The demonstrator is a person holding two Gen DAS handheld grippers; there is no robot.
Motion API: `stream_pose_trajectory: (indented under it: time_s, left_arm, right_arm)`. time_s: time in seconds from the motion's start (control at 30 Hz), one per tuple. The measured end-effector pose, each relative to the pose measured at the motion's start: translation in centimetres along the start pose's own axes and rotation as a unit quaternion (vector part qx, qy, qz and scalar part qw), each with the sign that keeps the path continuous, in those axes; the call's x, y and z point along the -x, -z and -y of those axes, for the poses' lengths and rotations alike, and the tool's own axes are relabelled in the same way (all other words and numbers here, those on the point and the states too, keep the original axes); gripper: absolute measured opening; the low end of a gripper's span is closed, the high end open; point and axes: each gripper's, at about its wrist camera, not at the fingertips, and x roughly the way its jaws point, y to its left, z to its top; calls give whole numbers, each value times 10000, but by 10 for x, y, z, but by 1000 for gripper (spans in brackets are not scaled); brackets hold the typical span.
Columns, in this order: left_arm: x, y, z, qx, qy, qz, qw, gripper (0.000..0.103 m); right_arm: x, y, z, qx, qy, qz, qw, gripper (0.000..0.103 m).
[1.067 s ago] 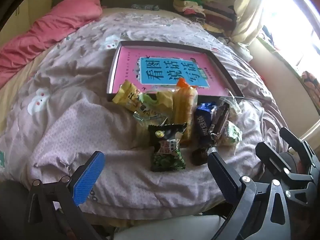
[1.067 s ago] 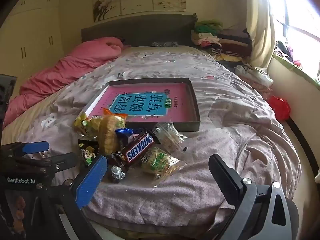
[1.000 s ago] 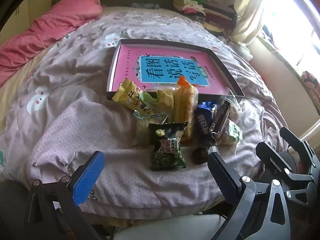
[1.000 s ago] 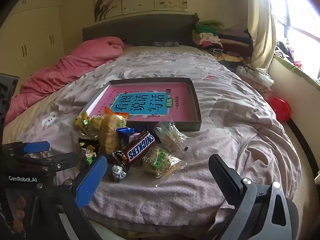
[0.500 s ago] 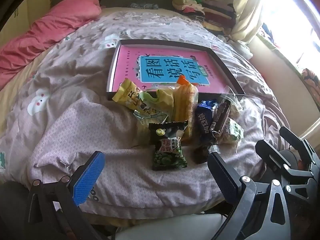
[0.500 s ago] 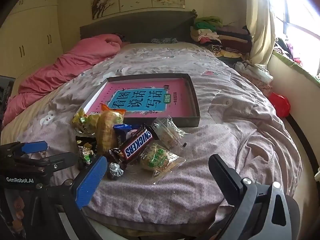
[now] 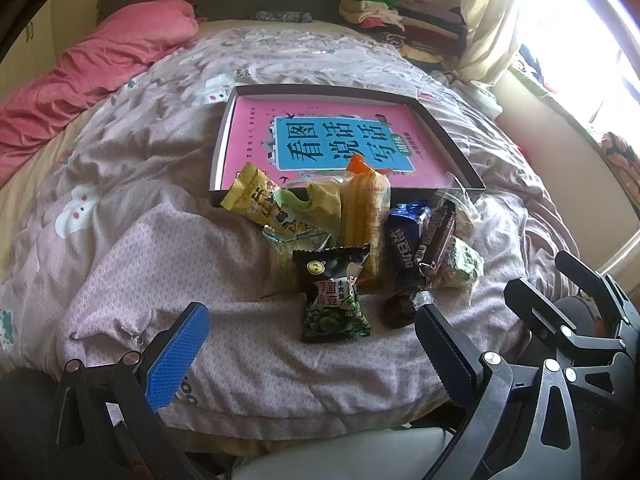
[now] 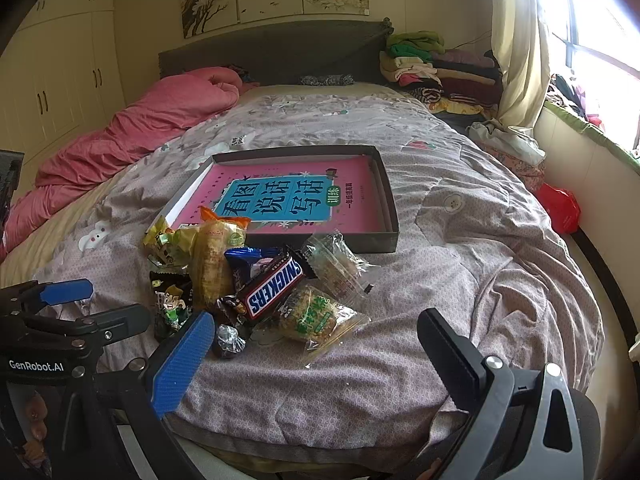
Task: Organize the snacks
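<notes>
A wide bed [image 8: 460, 208] is taking up the room, spread with a mauve patterned quilt [image 7: 152, 248], and a pink duvet [image 8: 152, 128] is lying bunched along its far left side. Folded clothes [image 8: 432, 68] are sitting stacked by the headboard near the curtain.

In the middle of the quilt a shallow dark box lid [image 8: 390, 216] is lying flat, a pink book cover with blue Chinese lettering showing inside it. Just in front of its near edge the snacks are lying heaped together: a long orange-yellow packet [image 7: 364, 216] leaning against a crumpled yellow wrapper [image 7: 256, 196], a Snickers bar [image 8: 276, 284] resting across a blue wafer packet [image 7: 404, 240], a clear-wrapped green-labelled cake [image 8: 316, 316], and a black-and-green pea packet [image 7: 332, 300] lying nearest.

Both tools are hovering at the bed's foot. The left gripper [image 7: 308, 348] is standing spread wide, holding nothing. The right gripper [image 8: 316, 356] is likewise gaping apart, empty, beside it.
</notes>
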Motion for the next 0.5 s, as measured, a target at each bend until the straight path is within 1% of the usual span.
stream_pose_trajectory:
  time_s: [0.5]
  left_arm:
    - [1, 1, 2, -30, 3, 9, 10000, 102]
  right_arm:
    - [0, 0, 1, -20, 12, -16, 10000, 102]
